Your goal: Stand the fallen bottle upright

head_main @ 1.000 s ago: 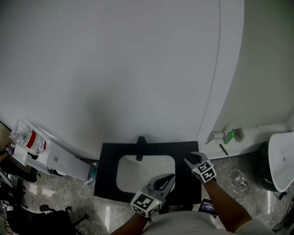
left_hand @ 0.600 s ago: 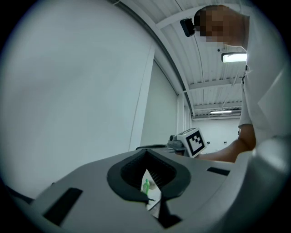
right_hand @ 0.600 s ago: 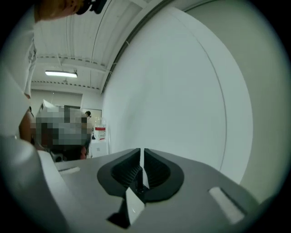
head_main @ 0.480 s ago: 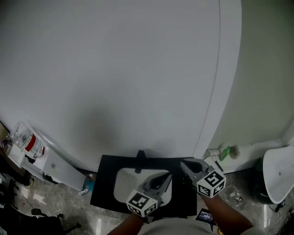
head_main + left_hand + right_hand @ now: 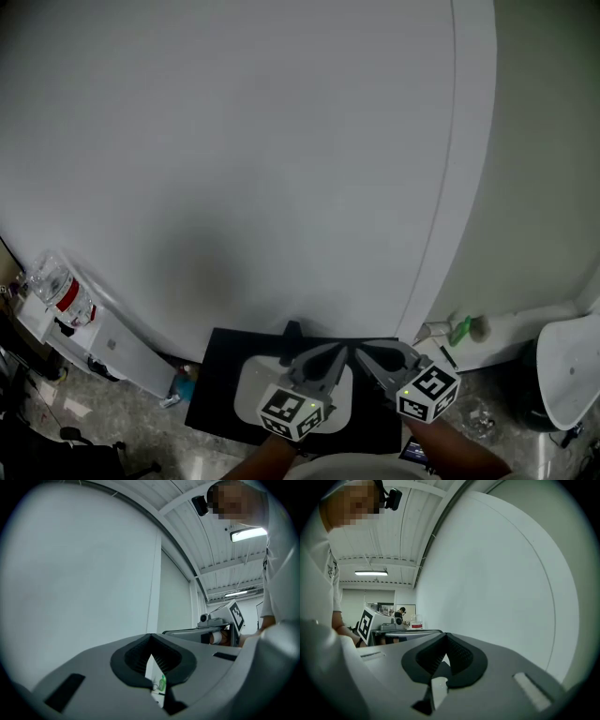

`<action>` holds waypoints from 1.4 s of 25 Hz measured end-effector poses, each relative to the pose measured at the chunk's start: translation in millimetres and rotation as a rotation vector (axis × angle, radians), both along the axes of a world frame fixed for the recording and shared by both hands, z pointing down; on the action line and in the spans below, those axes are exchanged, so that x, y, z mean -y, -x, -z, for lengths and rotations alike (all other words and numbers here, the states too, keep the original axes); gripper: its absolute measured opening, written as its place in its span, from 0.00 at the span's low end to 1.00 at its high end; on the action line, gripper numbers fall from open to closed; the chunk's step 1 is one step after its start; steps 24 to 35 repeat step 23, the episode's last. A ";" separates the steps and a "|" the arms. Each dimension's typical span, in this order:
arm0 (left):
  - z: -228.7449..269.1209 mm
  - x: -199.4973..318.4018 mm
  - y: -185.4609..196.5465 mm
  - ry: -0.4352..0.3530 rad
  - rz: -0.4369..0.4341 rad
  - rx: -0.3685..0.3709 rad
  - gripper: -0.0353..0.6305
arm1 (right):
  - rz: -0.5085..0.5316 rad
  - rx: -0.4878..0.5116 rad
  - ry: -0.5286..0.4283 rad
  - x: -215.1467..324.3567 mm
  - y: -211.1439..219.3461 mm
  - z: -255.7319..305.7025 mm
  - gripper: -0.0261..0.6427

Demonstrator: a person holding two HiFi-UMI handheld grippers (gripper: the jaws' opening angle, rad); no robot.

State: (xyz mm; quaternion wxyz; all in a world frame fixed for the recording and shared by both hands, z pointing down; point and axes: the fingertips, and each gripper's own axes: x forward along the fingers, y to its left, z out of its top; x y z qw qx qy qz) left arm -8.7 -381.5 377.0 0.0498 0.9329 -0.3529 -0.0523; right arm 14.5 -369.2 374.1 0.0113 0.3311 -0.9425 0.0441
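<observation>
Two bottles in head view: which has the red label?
The clear bottle on the white shelf at far left; the green bottle sits right of the sink.

A small green bottle (image 5: 459,330) is seen on the white ledge (image 5: 514,326) at the foot of the wall, just to the right of the black washbasin unit (image 5: 214,398), with a white piece close on its left and a pale piece close on its right. In the head view it is too small for it to be told whether it lies or stands. In the left gripper view the same bottle (image 5: 161,683) is made out far off, its narrower end uppermost, beside something white.
</observation>
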 end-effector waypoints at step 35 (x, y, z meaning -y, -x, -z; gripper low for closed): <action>4.9 13.8 12.6 0.030 0.020 -0.005 0.06 | -0.015 0.029 0.013 10.1 5.5 4.6 0.04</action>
